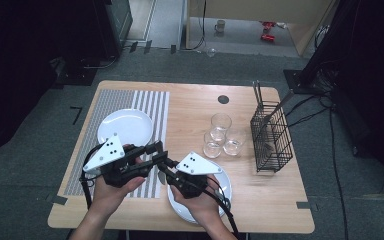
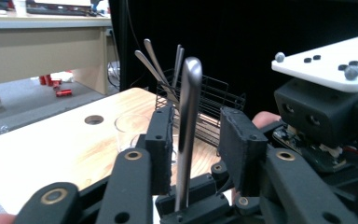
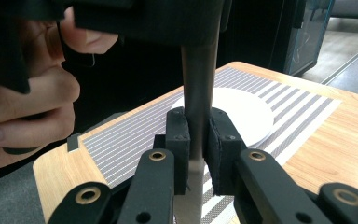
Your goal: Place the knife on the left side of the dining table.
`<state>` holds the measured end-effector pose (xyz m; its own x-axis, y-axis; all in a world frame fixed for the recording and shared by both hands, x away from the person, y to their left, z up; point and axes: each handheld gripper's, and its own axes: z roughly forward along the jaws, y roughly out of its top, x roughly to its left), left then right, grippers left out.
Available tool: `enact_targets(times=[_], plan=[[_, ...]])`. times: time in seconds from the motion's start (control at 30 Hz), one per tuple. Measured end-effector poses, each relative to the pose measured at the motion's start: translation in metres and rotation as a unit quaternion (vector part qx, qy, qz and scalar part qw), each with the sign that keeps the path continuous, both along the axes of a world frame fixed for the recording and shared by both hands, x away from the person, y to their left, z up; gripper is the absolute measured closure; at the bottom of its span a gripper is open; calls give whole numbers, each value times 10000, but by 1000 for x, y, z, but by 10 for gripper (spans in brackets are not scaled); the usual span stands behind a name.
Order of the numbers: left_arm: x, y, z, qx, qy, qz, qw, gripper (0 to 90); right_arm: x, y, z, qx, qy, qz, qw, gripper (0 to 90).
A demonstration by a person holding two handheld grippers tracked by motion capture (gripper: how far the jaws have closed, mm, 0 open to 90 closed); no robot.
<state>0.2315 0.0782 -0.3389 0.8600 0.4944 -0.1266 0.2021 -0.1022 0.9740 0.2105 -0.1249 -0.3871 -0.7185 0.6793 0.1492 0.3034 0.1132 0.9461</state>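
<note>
High view, wooden table (image 1: 260, 200), striped placemat (image 1: 150, 102), grey carpet (image 1: 35, 200)

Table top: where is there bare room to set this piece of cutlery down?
Bare wood lies along the near right edge of the table, between the near plate and the wire basket. Another strip runs along the far edge, beyond the glasses. The striped mat behind the far plate is free. It is crowded around the glasses and both tongs.

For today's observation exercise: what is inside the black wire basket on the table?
Inside the black wire basket, several long metal utensil handles stand upright, rising above its rim at the back corner. Their lower ends cannot be made out through the mesh, so what kind of cutlery they are stays unclear.
</note>
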Motion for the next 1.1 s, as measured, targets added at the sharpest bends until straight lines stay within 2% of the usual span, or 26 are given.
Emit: enact_targets(times=[0.1, 0.33, 0.93, 1.1], plan=[[0, 1, 0, -53, 3, -42, 10000, 741, 0, 1, -1, -9, -14, 11, 10000, 807], [2, 4, -1, -193, 53, 61, 9998, 802, 0, 1, -3, -72, -18, 11, 10000, 807], [2, -2, -5, 3, 64, 165, 9998, 826, -1, 0, -5, -94, -21, -69, 9999, 807], [2, -1, -6, -34, 36, 109, 9999, 830, -1, 1, -6, -97, -32, -68, 9999, 807]])
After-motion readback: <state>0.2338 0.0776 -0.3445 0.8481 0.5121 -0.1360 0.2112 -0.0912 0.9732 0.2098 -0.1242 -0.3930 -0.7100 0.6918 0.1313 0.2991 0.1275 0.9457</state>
